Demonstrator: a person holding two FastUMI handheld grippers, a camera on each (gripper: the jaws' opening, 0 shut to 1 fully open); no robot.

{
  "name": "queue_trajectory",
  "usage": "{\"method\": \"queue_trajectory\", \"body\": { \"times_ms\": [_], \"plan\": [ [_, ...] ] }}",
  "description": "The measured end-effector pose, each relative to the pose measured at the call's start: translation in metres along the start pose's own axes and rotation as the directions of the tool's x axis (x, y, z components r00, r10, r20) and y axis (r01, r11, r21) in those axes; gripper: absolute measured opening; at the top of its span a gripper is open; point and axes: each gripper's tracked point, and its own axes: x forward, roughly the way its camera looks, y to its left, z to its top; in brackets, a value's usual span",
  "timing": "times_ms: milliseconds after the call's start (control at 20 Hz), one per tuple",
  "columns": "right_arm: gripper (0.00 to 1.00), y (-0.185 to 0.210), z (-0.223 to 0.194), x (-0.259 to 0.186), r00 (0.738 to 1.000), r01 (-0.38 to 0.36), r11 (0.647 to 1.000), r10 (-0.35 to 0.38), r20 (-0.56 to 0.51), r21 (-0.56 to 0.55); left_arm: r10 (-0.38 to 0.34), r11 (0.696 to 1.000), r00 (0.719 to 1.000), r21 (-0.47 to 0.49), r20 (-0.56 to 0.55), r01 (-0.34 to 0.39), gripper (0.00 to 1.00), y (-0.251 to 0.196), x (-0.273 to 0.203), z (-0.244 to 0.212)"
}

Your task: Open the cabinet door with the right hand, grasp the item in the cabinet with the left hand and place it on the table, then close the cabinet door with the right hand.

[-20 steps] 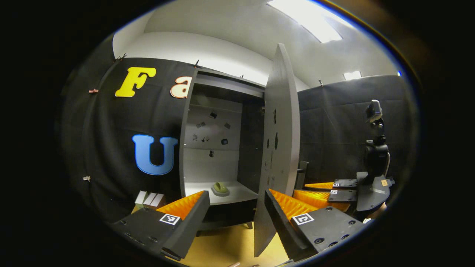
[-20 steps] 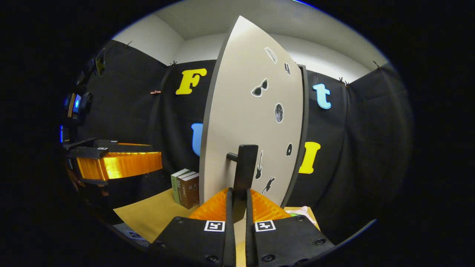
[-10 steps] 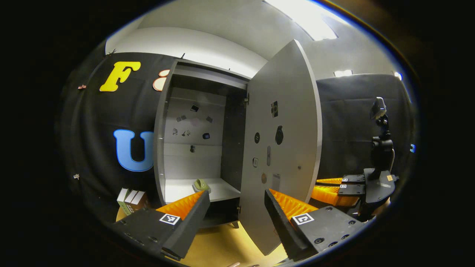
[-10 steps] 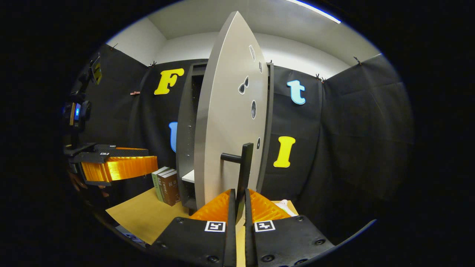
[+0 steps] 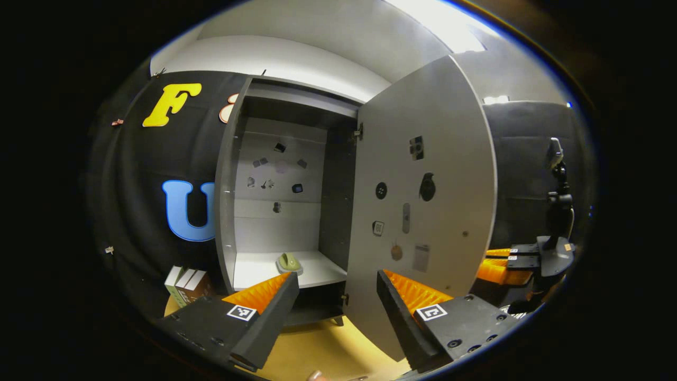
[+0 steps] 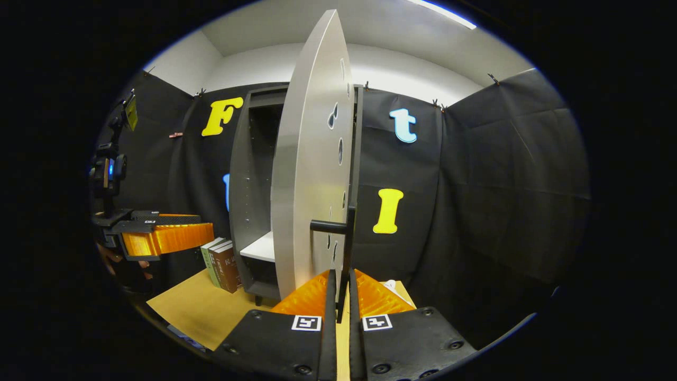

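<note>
Small olive-green rounded item [image 5: 289,262] on the cabinet shelf appears light and rigid, best taken across its sides by the wide-open left claw [image 5: 337,307]; right claw [image 6: 338,296] clamps the dark bar handle [image 6: 346,248].

**Books, stickers and a camera stand around the work area**

A short row of books [image 5: 186,283] stands upright on the tan tabletop [image 5: 317,349], at the left, close against the black cloth wall [image 5: 132,201]. In the right gripper view the same books [image 6: 219,263] stand at the far left of the tabletop [image 6: 195,309]. A dark camera stand [image 5: 558,211] rises at the far right. A bright ceiling light [image 5: 444,26] glows overhead above white walls [image 5: 296,58].
</note>
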Motion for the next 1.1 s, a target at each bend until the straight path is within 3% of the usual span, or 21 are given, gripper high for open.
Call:
{"method": "queue_trajectory", "body": {
  "times_ms": [400,600,850,900,1100],
  "plan": [
    [0.11,-0.041,0.008,-0.006,0.999,0.032,0.999,-0.033,0.026,0.02,0.055,0.998,0.998,0.03,-0.017,-0.054,0.94,0.009,0.058,-0.005],
    [0.1,-0.035,0.008,-0.014,0.998,-0.055,0.992,0.053,0.019,0.114,0.067,0.997,0.997,0.05,-0.03,-0.065,0.94,0.009,0.089,-0.008],
    [0.1,-0.055,0.007,-0.036,0.993,-0.114,0.986,0.111,0.032,0.12,0.168,0.986,0.983,0.018,-0.073,-0.167,0.94,0.031,0.135,-0.022],
    [0.1,-0.064,0.006,-0.04,0.994,-0.108,0.987,0.105,0.037,0.117,0.182,0.983,0.979,0.018,-0.095,-0.181,0.94,0.035,0.146,-0.027],
    [0.1,-0.13,-0.018,-0.033,0.999,0.04,0.996,-0.04,0.002,0.08,0.193,0.981,0.968,0.006,-0.161,-0.195,0.94,0.053,0.185,-0.044]
  ]
}}
